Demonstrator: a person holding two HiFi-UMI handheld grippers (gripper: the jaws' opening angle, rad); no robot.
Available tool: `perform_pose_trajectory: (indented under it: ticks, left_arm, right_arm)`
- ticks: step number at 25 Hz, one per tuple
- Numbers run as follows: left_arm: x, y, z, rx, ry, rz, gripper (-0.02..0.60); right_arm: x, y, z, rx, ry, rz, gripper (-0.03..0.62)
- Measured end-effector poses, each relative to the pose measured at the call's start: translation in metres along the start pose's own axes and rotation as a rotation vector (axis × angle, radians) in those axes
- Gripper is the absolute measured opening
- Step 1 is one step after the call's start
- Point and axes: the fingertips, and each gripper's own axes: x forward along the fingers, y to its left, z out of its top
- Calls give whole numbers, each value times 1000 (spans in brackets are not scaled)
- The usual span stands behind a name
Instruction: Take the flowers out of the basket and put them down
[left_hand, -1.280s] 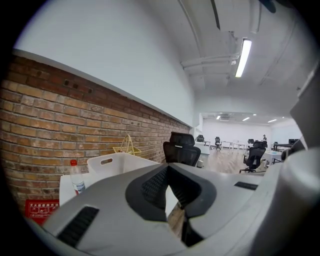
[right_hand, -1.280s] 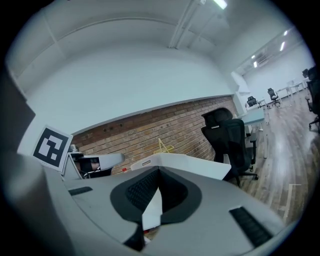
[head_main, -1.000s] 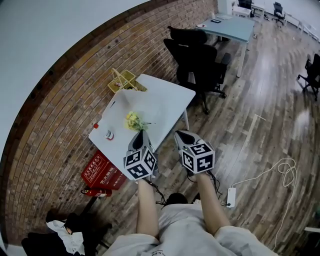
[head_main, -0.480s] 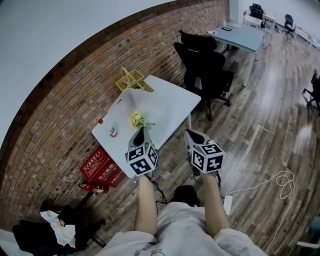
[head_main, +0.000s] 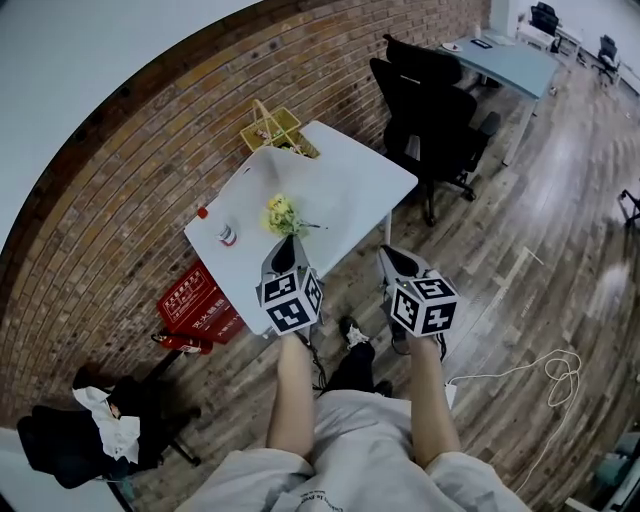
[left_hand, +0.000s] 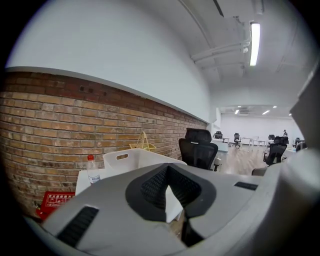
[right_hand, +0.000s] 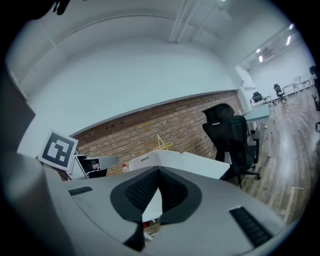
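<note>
Left gripper (head_main: 286, 248), right gripper (head_main: 390, 258): my jaws together, nothing held, near edge of white table (head_main: 350, 190). Yellow flower bunch (head_main: 283, 212) looks to sit in white plastic basket (left_hand: 125, 157). Judged light, soft, crushable; pinch green stems gently, not blooms.

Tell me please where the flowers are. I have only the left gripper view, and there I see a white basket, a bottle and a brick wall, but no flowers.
Observer: In the head view the yellow flowers show from above. They seem to lie low inside the white basket, just ahead of the left gripper.
Operator: Thank you. And where is the other gripper? It is not in my picture.
Observer: The right gripper shows against the wooden floor, off the near edge of the table. Its jaws are together, with nothing between them.
</note>
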Motion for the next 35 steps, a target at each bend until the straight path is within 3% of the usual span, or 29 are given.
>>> perform_pose_trajectory:
  ticks: [6, 12, 17, 21, 30, 35]
  left_arm:
    - [21, 13, 3, -9, 1, 11, 25]
    - [47, 48, 5, 13, 22, 46, 25]
    - [67, 86, 5, -32, 33, 116, 25]
    - [89, 108, 3, -20, 58, 137, 25]
    - [143, 159, 9, -122, 46, 197, 25]
    - [159, 197, 18, -143, 19, 243, 25]
  right_arm:
    - [34, -1, 17, 47, -8, 61, 11]
    - [96, 3, 21, 74, 48, 112, 10]
    - [144, 12, 30, 34, 106, 164, 10]
    - [186, 20, 37, 34, 137, 203, 11]
    - [277, 50, 58, -137, 211, 278, 12]
    - [327, 79, 54, -281, 153, 361, 32]
